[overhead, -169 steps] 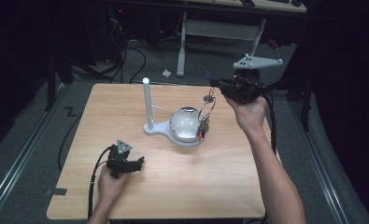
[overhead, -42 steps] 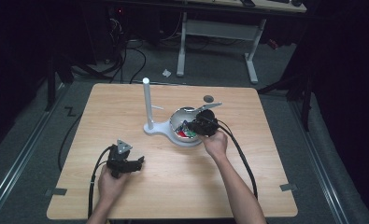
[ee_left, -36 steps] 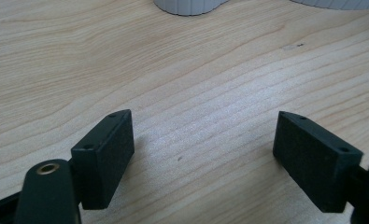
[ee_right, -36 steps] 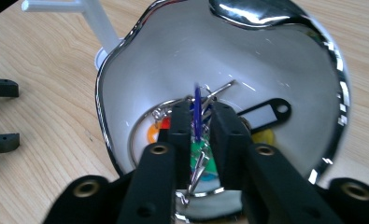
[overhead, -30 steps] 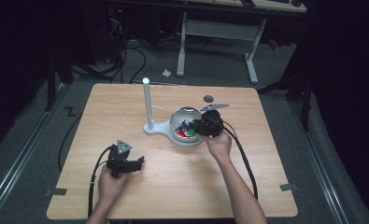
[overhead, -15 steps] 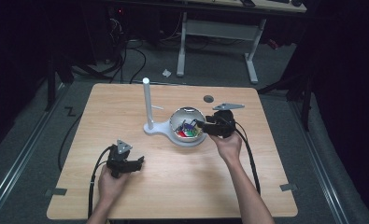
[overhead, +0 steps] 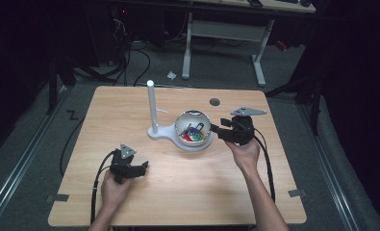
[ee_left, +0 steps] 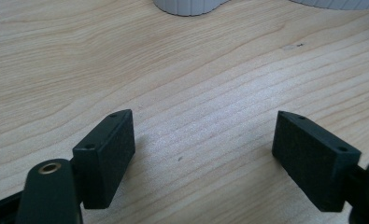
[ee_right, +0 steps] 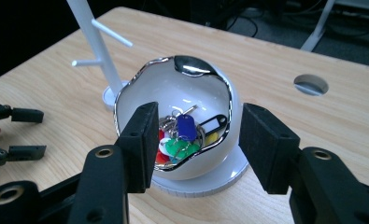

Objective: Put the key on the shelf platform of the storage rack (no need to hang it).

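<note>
Inside the white bowl (ee_right: 182, 135), just right of the white peg stand (overhead: 151, 108) near the table's (overhead: 130, 211) middle, a bunch of coloured key tags (ee_right: 184, 135) was gathered. The drop-off step was judged done: the right gripper (ee_right: 196, 144), whose jaws had just been opening, was held wide and empty beside the bowl. A withdrawal was called for next. The left gripper (ee_left: 203, 154) was spread wide over bare wood. No writing could be read on the tags.
</note>
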`<state>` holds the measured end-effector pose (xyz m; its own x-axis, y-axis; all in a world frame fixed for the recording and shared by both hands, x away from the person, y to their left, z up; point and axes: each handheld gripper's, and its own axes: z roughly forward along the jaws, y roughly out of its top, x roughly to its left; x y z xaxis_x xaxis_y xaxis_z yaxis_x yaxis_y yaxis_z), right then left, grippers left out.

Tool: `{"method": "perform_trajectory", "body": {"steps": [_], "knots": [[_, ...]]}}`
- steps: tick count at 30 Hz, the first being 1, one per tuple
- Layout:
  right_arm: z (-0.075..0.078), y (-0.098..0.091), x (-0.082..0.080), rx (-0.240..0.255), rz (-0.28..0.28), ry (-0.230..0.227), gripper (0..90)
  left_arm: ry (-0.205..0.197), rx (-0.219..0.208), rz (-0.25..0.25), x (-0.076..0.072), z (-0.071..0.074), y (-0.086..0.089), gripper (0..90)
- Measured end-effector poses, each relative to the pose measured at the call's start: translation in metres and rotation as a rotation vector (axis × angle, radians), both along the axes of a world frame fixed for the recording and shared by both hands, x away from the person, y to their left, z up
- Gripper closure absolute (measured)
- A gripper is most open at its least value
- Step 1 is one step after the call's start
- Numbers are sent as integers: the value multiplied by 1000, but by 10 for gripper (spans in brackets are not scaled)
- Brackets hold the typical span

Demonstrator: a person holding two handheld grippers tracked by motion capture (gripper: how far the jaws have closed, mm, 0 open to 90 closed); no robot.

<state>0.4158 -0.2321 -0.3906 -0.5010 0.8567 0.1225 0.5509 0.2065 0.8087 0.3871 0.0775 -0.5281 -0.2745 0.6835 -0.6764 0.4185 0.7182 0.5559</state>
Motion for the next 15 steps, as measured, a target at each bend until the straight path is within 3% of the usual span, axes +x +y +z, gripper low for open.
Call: {"method": "perform_trajectory", "body": {"steps": [3, 6, 15], "knots": [[-1, -6, -4, 24, -17, 2, 481, -1, 0, -1, 0, 0, 0, 215], [-1, -12, -7, 15, -28, 16, 480, 0, 1, -1, 0, 0, 0, 215], [9, -22, -23, 32, -26, -36, 477, 0, 0, 0, 0, 0, 0, 215]]}}
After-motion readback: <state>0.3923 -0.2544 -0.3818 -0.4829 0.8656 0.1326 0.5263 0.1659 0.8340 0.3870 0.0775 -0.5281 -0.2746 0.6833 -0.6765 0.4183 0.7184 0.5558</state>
